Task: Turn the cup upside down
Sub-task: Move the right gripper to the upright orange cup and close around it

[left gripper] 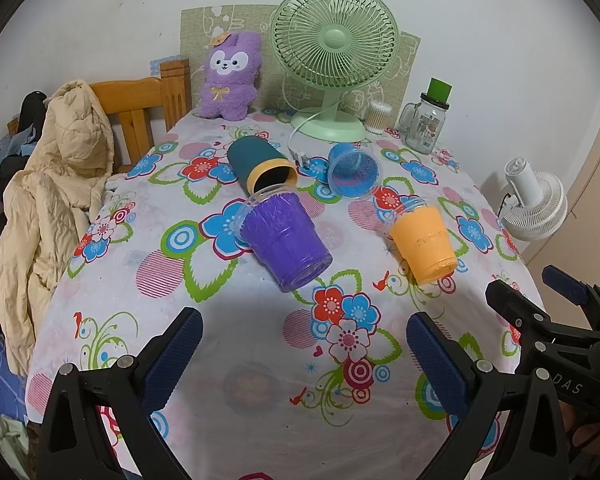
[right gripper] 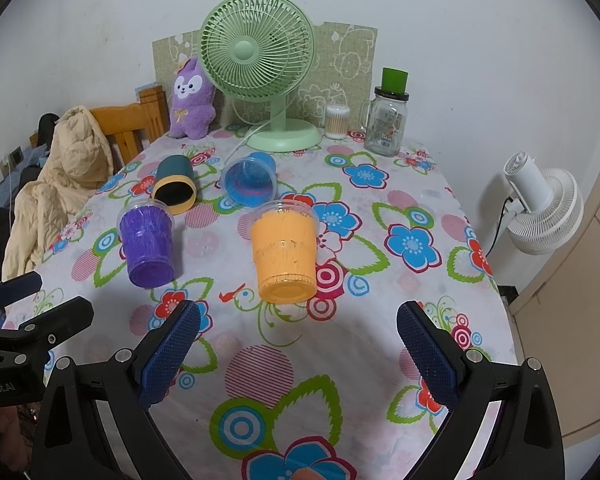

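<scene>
Four cups lie on their sides on the flowered tablecloth. A purple cup [left gripper: 286,236] [right gripper: 149,240] and an orange cup [left gripper: 424,238] [right gripper: 284,254] lie nearest, their bases toward me. A teal cup with a yellow rim [left gripper: 260,162] [right gripper: 174,186] and a blue cup [left gripper: 354,170] [right gripper: 250,182] lie farther back, mouths toward me. My left gripper [left gripper: 304,344] is open and empty, in front of the purple cup. My right gripper [right gripper: 298,340] is open and empty, in front of the orange cup; it also shows at the right of the left wrist view [left gripper: 540,300].
At the back of the table stand a green desk fan [left gripper: 334,60], a purple plush toy [left gripper: 228,76], a cotton-swab tub [left gripper: 378,116] and a glass jar mug with a green cup on it [left gripper: 426,120]. A wooden chair with a beige jacket [left gripper: 56,184] stands left. A white fan [left gripper: 534,204] stands right.
</scene>
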`<state>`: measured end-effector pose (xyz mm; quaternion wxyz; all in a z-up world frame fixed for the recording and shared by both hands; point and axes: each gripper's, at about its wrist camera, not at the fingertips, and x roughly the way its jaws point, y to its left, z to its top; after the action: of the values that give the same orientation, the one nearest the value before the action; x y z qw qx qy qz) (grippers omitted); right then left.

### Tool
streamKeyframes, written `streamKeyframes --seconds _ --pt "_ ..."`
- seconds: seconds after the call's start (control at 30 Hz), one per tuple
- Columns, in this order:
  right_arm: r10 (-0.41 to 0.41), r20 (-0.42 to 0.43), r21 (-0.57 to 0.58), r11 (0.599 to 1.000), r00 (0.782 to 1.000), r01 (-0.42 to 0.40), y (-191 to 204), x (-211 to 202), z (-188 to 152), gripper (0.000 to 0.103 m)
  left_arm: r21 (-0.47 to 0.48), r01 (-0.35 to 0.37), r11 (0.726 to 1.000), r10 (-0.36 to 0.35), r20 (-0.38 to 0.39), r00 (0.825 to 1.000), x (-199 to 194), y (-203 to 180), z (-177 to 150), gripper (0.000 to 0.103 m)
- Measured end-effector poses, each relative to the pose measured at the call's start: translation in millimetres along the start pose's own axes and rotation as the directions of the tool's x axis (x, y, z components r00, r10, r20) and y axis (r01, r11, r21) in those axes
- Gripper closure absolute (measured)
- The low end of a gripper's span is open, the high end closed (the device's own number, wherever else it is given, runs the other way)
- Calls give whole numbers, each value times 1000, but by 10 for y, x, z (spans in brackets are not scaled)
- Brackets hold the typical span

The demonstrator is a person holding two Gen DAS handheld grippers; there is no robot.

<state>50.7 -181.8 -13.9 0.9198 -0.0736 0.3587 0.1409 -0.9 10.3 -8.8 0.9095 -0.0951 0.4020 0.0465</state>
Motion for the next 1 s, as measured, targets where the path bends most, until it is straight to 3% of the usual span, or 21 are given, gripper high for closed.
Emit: streamKeyframes --seconds 1.0 --pt "12 -71 12 1000 997 -11 -18 264 -51 3 -9 2 1000 -2 -47 999 147 22 -12 0"
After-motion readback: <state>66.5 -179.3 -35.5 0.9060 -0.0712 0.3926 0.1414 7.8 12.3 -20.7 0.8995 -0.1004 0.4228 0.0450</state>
